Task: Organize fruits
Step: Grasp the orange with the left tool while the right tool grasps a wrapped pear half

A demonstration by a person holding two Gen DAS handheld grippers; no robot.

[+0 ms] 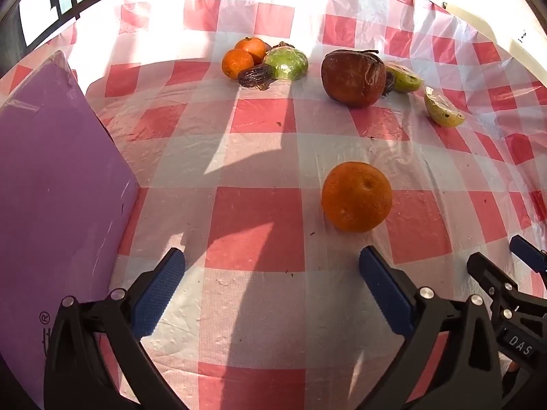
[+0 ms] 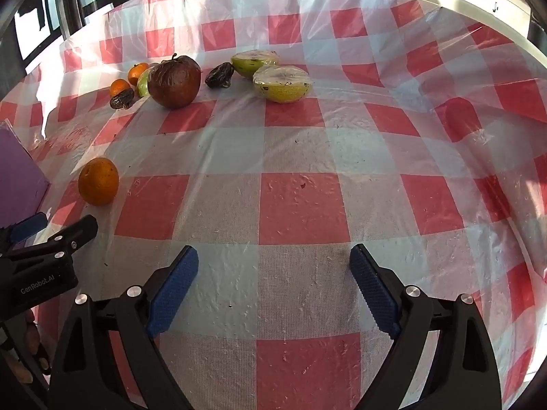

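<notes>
Both my left gripper [image 1: 271, 275] and right gripper [image 2: 273, 271] hang spread and empty; the round, firm orange fruit [image 1: 356, 196] sits just ahead on the checked bench [image 1: 256, 225], likely rolly, so I'd pinch its widest middle; beyond, a wrinkled brown apple [image 1: 352, 77] looks soft

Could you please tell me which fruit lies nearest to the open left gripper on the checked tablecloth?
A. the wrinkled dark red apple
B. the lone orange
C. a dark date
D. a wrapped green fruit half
B: the lone orange sits just ahead of the left gripper, whose jaws stand open and empty, while the wrinkled apple, dates and wrapped halves lie far back on the tablecloth.
</notes>
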